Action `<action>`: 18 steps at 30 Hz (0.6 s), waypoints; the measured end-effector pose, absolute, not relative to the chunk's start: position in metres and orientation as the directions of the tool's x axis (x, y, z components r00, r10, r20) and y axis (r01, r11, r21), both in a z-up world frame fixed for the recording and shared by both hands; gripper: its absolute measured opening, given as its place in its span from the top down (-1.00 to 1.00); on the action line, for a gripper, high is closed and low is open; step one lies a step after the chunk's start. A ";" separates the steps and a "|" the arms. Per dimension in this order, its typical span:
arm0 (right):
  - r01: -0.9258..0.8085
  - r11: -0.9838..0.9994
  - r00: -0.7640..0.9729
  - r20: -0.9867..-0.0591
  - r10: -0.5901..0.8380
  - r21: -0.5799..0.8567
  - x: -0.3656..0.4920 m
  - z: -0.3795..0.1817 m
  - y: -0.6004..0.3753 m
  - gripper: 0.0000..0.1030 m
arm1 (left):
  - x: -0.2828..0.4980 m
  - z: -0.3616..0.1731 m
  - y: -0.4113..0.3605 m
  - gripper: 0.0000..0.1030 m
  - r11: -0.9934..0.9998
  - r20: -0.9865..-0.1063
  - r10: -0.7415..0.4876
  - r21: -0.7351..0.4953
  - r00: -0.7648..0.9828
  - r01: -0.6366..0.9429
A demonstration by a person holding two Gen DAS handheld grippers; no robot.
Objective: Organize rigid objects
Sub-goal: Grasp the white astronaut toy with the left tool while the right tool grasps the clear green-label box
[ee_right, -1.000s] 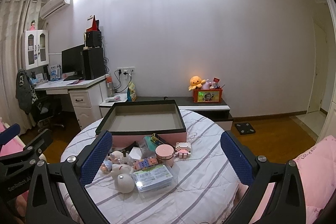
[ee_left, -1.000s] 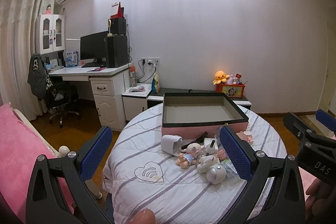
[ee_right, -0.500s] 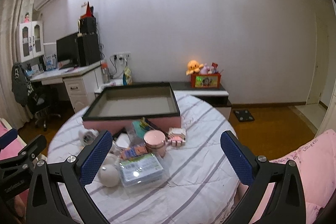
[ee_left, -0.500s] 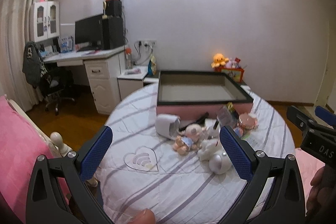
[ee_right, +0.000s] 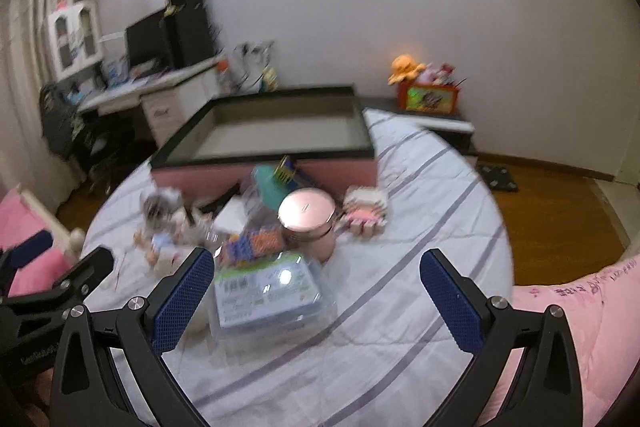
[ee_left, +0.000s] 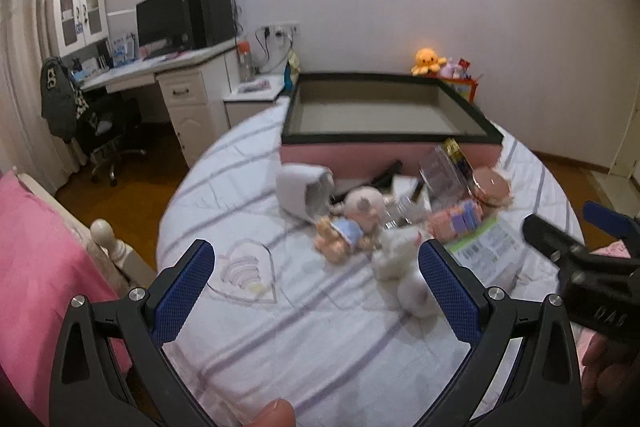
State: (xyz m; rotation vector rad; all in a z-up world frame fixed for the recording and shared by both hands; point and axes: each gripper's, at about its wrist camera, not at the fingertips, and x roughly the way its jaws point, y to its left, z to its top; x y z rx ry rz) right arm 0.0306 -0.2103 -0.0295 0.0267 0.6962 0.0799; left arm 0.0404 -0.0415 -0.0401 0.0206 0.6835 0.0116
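Observation:
A pink open box [ee_left: 390,149] [ee_right: 264,171] with a dark rim stands empty at the far side of the round striped table [ee_left: 280,327] [ee_right: 400,307]. In front of it lies a heap of small things: a white cup on its side [ee_left: 302,193], small dolls [ee_left: 344,231], a white toy [ee_left: 404,275], a pink round tin [ee_right: 308,223], a clear plastic case [ee_right: 272,291] and a pink block toy [ee_right: 366,213]. My left gripper [ee_left: 316,291] hovers open above the near table, short of the toys. My right gripper [ee_right: 316,293] is open over the clear case, holding nothing.
A white desk [ee_left: 160,75] with a monitor and an office chair [ee_left: 108,131] stand at the left. A low shelf with an orange plush [ee_right: 406,67] sits behind the table. Pink bedding [ee_left: 36,267] [ee_right: 580,327] flanks the table on both sides.
Both grippers have moved forward and tipped down toward the heap of toys, which now looks larger and nearer. Both stay open.

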 end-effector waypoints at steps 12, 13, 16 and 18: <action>-0.150 0.987 0.680 -0.720 0.141 0.052 0.027 -0.055 -0.214 -1.00 | 0.043 -0.063 -0.035 -1.00 0.997 -0.712 -0.064 -0.077 0.700 0.012; -0.147 0.988 0.675 -0.725 0.140 0.054 0.028 -0.056 -0.212 -1.00 | 0.044 -0.061 -0.032 -1.00 0.996 -0.711 -0.072 -0.081 0.699 0.020; -0.156 0.987 0.667 -0.732 0.140 0.047 0.026 -0.060 -0.200 -1.00 | 0.048 -0.058 -0.025 -1.00 0.995 -0.713 -0.097 -0.082 0.695 0.055; -0.158 0.987 0.670 -0.733 0.115 0.011 0.027 -0.062 -0.191 -1.00 | 0.051 -0.060 -0.020 -1.00 0.992 -0.721 -0.123 -0.089 0.682 0.084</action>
